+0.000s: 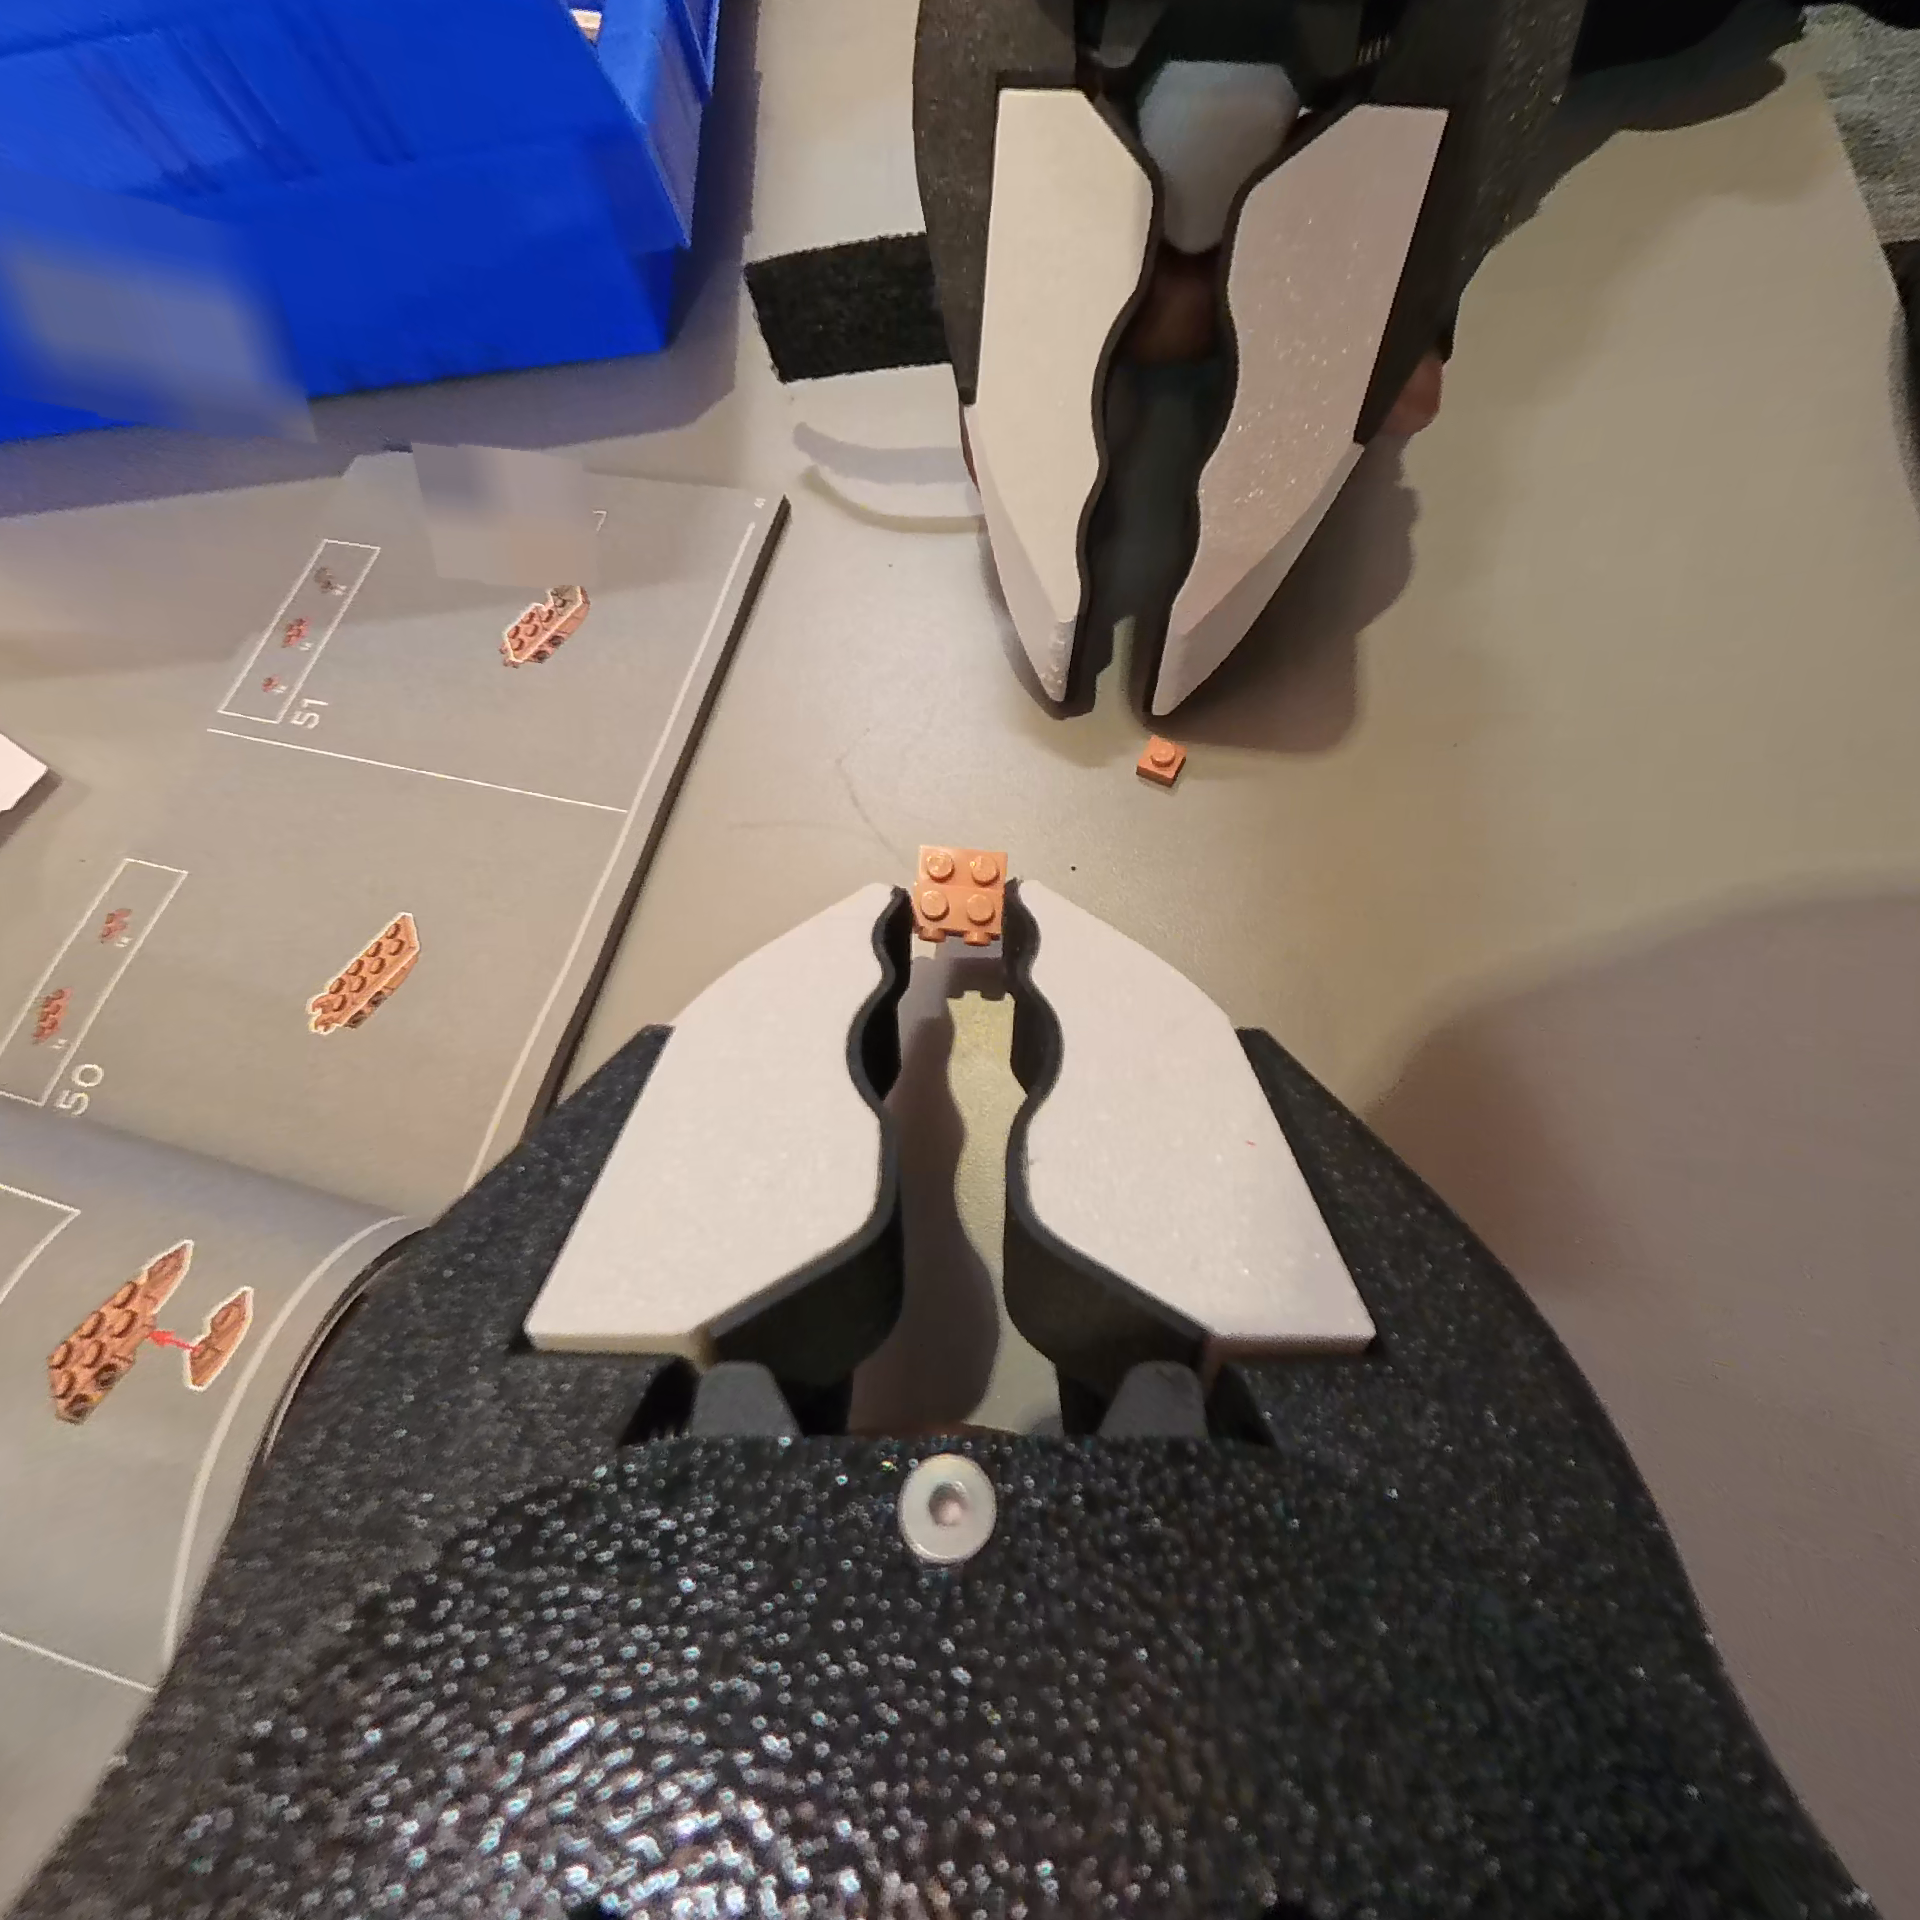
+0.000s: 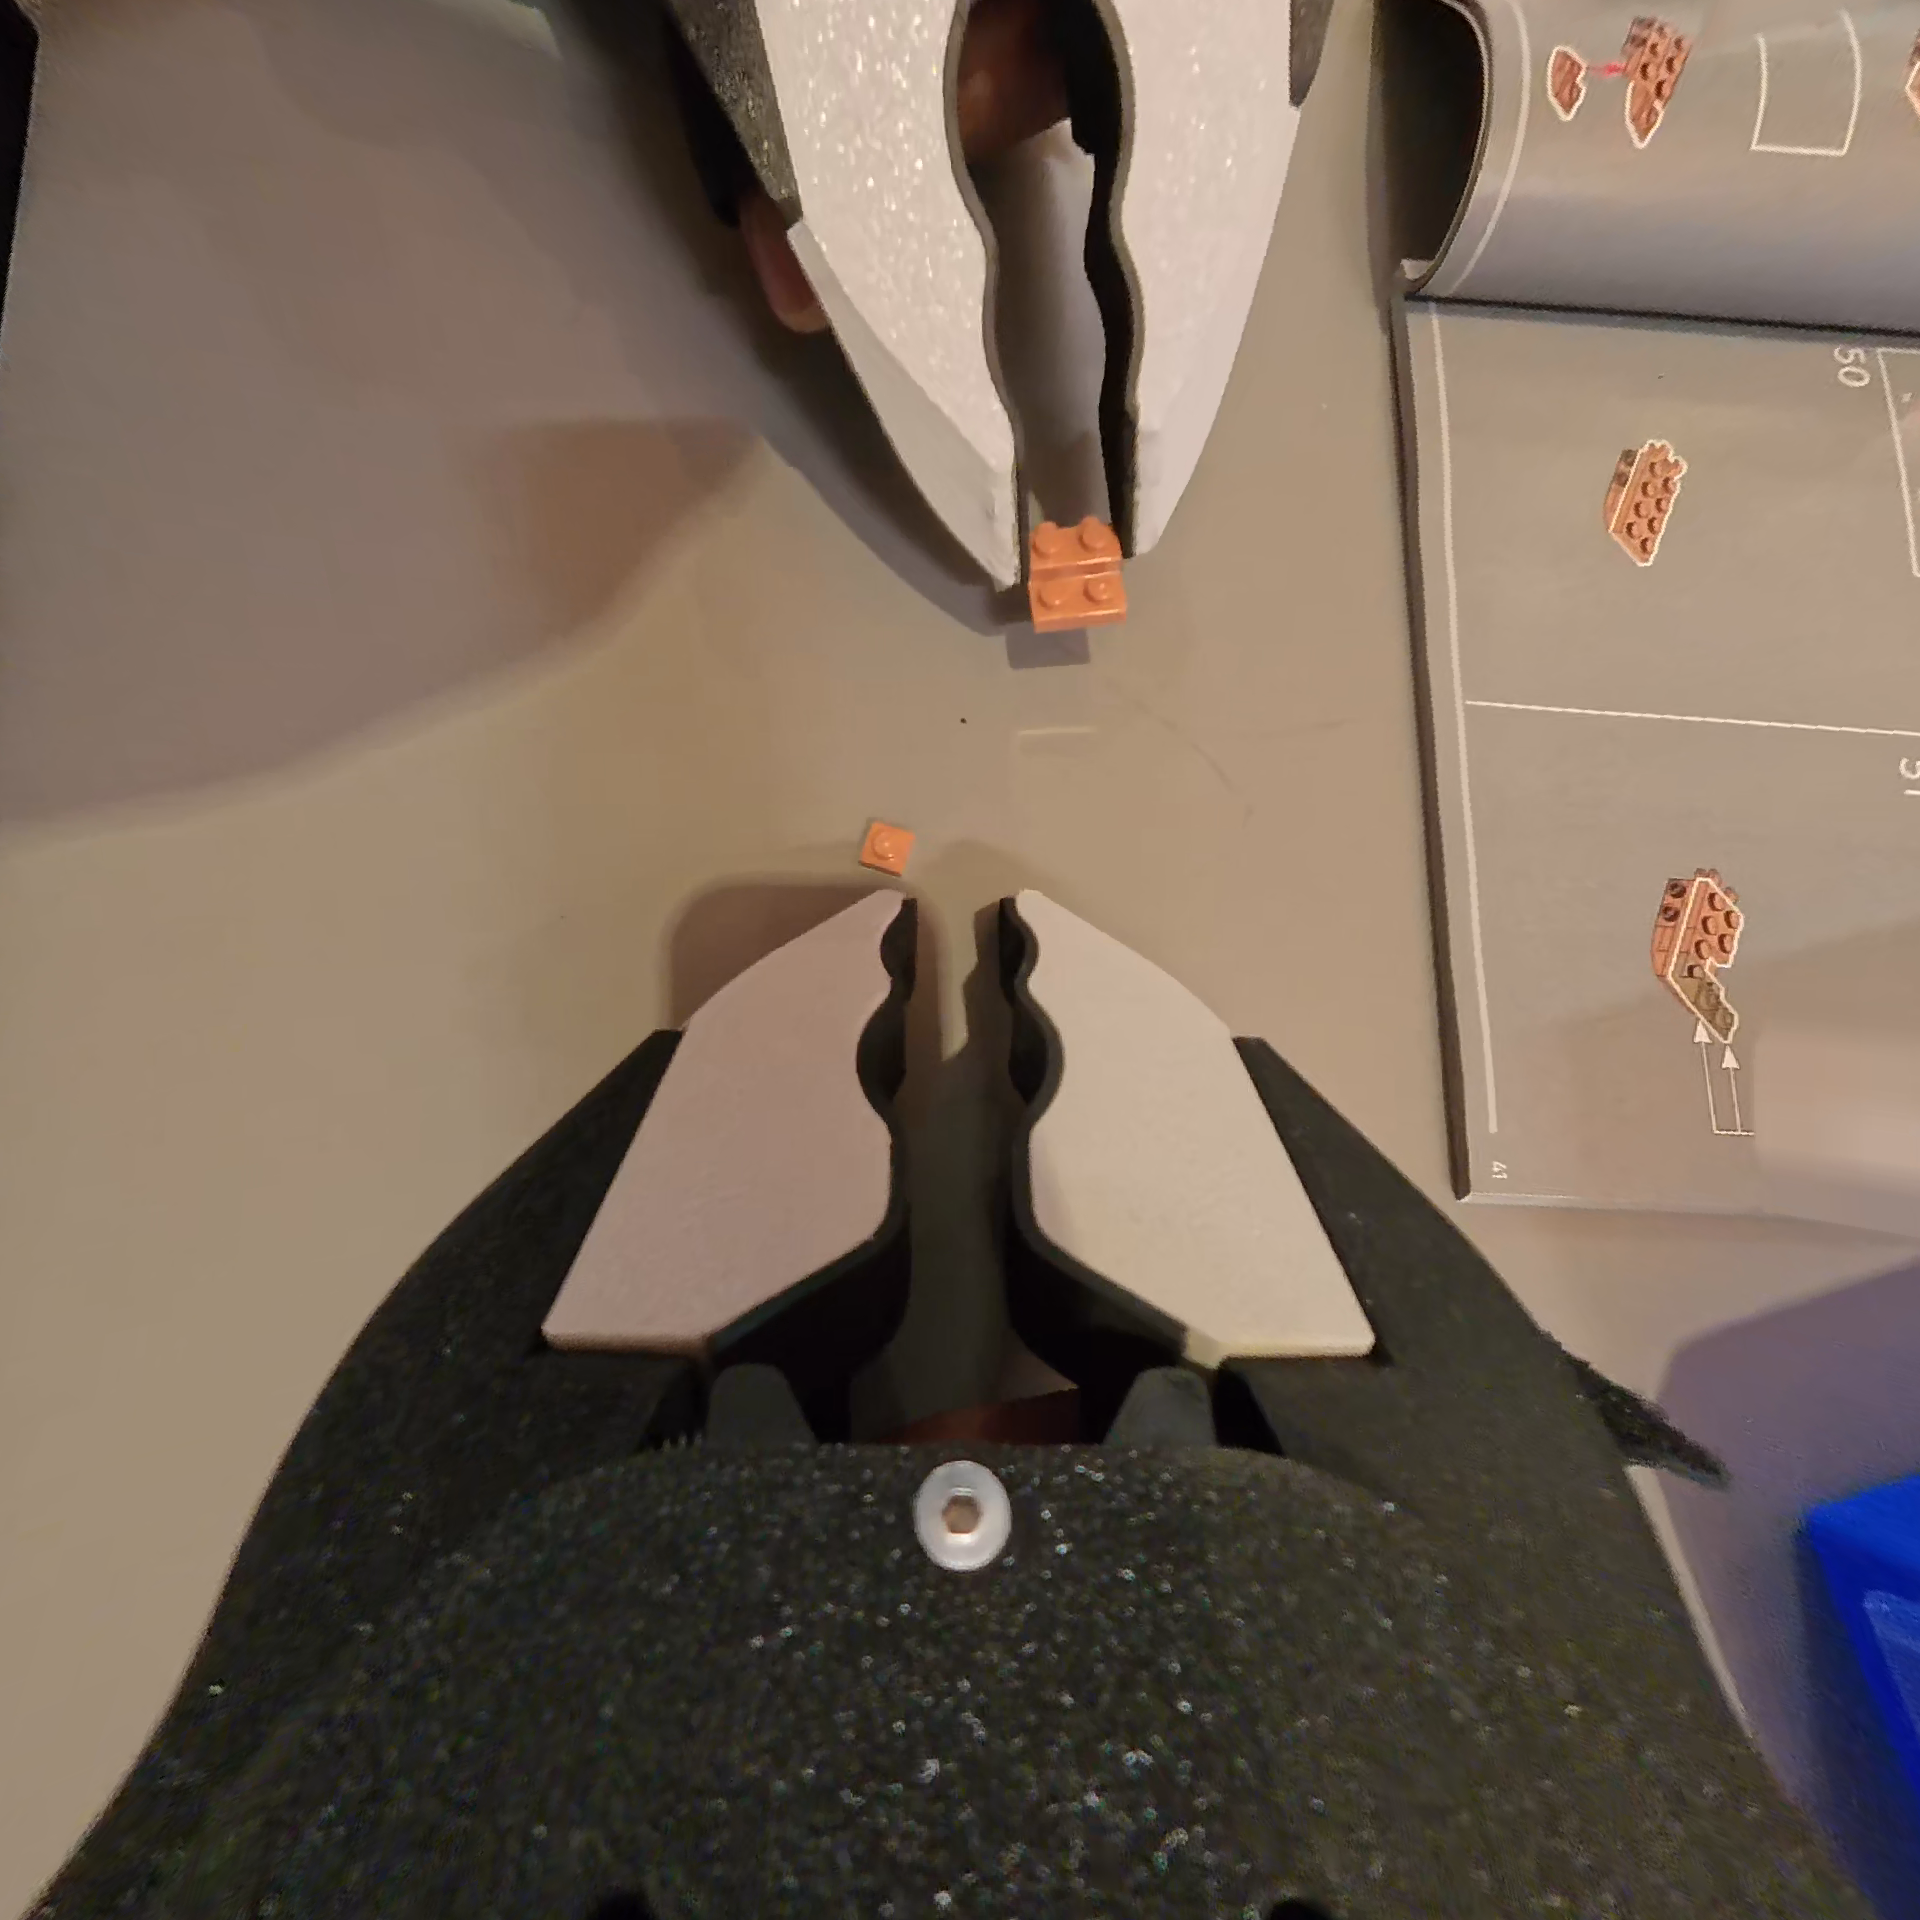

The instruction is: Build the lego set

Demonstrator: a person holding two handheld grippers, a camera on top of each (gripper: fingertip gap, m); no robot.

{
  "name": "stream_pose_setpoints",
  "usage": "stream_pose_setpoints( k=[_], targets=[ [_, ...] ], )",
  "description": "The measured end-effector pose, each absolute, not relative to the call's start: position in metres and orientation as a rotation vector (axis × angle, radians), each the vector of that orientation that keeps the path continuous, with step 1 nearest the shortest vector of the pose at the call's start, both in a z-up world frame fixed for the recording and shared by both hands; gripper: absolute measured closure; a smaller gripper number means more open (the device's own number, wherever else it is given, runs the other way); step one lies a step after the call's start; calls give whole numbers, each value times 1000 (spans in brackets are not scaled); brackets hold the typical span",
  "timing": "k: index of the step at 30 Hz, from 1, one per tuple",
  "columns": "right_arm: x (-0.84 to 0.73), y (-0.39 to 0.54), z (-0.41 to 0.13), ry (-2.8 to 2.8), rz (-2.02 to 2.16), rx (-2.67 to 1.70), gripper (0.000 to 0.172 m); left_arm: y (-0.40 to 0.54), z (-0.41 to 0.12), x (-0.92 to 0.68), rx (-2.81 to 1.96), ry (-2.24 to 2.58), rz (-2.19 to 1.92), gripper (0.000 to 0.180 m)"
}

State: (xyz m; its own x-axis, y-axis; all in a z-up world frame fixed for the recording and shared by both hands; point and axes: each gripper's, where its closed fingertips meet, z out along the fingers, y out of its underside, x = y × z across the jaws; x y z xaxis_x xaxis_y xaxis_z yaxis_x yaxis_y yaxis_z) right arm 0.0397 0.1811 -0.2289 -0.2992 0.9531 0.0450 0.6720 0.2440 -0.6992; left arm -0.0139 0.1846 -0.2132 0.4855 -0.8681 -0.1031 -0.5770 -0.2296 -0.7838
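My left gripper (image 1: 961,904) is shut on a small orange brick piece (image 1: 961,896) with four studs on its face, gripped at its sides and held a little above the grey table (image 1: 1455,852). The same piece shows in the right wrist view (image 2: 1390,584) between the left gripper's tips (image 2: 1070,540). My right gripper (image 2: 956,904) is open with nothing between its fingers. A tiny orange one-stud plate (image 2: 886,844) lies flat on the table just ahead of its left fingertip (image 2: 878,914). That plate also shows in the left wrist view (image 1: 1164,762), below the right gripper (image 1: 1117,696).
An open grey instruction booklet (image 1: 395,831) lies left of the left gripper, and at the right in the right wrist view (image 2: 1662,727). A blue plastic bin (image 1: 343,197) stands at the far left. A black strap (image 1: 842,312) lies by the right gripper. The gap from one gripper's tips to the other's is roughly 6 centimeters.
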Motion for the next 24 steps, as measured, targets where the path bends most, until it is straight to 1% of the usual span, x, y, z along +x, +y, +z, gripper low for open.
stream_pose_setpoints(
  k=[24],
  targets=[
    [34,169,-229,-2066,812,-1481,157,182,-219,-12,-1942,1248,-425,164]
  ],
)
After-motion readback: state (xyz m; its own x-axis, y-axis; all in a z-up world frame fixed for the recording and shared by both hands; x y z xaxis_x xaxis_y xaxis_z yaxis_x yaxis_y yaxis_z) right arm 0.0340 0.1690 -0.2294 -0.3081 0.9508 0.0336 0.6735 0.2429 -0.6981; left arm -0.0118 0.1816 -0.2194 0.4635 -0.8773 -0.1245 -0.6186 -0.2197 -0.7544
